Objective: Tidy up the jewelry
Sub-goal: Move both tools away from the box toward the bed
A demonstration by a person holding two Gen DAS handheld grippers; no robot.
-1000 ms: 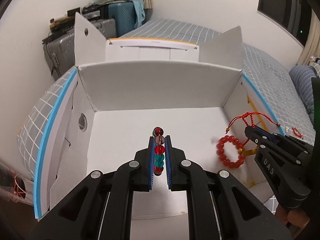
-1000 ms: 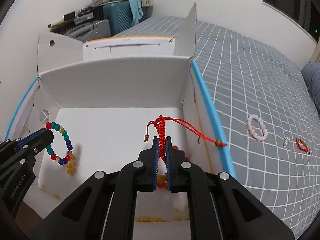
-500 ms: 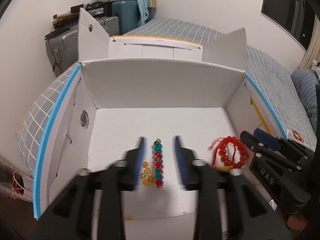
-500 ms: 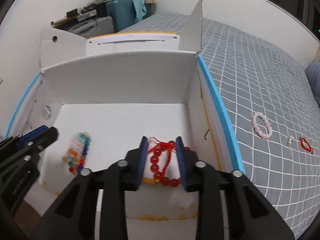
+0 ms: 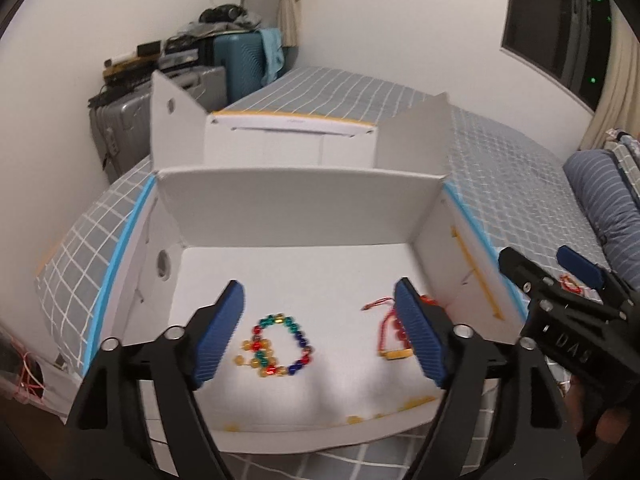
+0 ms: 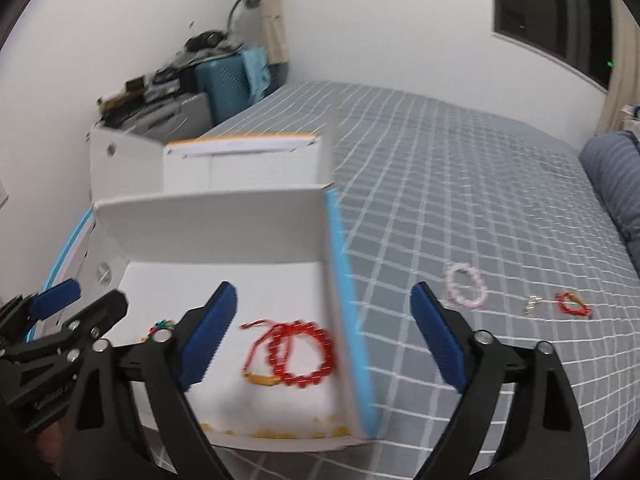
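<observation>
Both my left claw (image 5: 320,332) and right claw (image 6: 324,340) hang released, empty. Multicolour bracelet (image 5: 280,346) and red bracelet (image 6: 302,354) lie flat in the white box (image 5: 304,200); the red cord trails leftward. Risk: reaching for the pink bracelet (image 6: 466,290) on the bed, I could clip the box wall.

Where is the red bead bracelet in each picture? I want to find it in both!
Left wrist view: the red bead bracelet lies on the box floor at right, mostly hidden behind the left gripper's right-hand finger.
Right wrist view: it lies in plain sight low in the middle, just inside the box's blue-edged wall, between the right gripper's fingers.
Shared landmark: the white box with the blue-edged wall.
</observation>
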